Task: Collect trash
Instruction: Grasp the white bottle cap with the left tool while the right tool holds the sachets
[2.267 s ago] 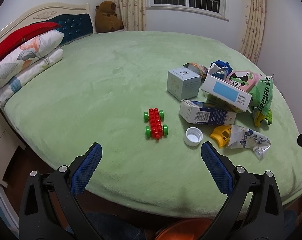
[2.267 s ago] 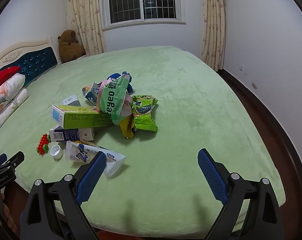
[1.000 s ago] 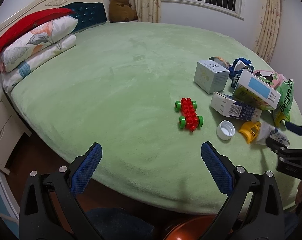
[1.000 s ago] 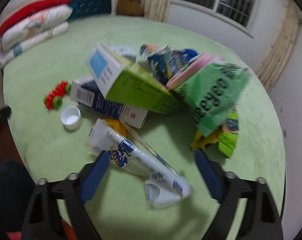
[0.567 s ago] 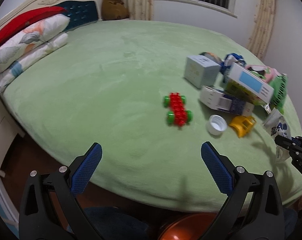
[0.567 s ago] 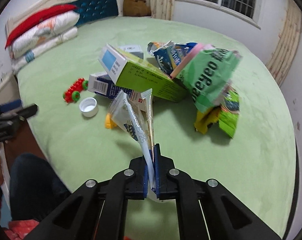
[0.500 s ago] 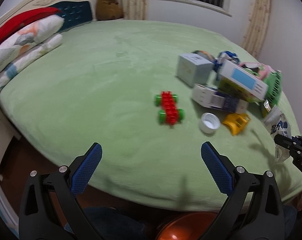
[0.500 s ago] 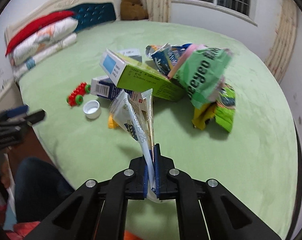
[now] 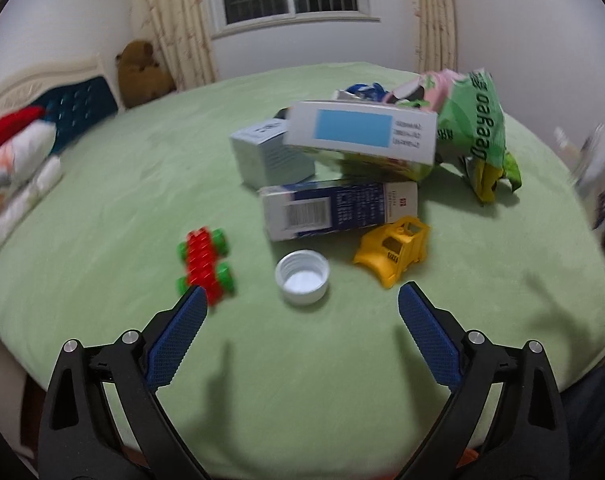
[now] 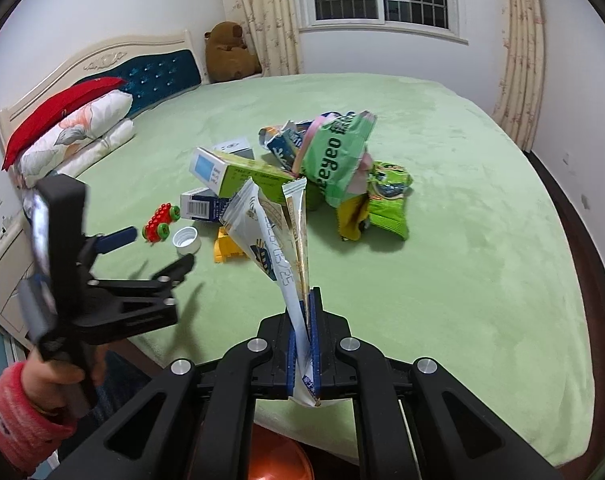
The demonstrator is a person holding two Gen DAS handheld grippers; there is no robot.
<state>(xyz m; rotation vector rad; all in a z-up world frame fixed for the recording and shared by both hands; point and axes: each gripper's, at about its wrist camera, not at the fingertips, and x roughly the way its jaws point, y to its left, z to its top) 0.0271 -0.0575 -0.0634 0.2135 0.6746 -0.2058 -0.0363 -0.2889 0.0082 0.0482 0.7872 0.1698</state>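
Observation:
My right gripper (image 10: pixel 304 320) is shut on a white and blue plastic wrapper (image 10: pixel 270 236) and holds it up above the near edge of the green bed (image 10: pixel 462 264). My left gripper (image 9: pixel 298 312) is open and empty, just in front of a white bottle cap (image 9: pixel 301 277). Behind the cap lies a pile of trash: a blue and white carton (image 9: pixel 338 210), a white and green box (image 9: pixel 362 136), a pale blue box (image 9: pixel 268 156) and a green snack bag (image 9: pixel 482 120). The left gripper also shows in the right wrist view (image 10: pixel 158 250).
A red and green toy car (image 9: pixel 204 262) and a yellow toy truck (image 9: pixel 396 250) lie by the cap. Pillows (image 10: pixel 74 128) and a headboard (image 10: pixel 150 72) are at the far left, a brown plush bear (image 10: pixel 230 52) by the window. An orange bin (image 10: pixel 278 460) sits below the bed edge.
My right gripper closed on the wrapper and lifted it off the bed, back toward the near edge. My left gripper moved forward and right, close to the bottle cap.

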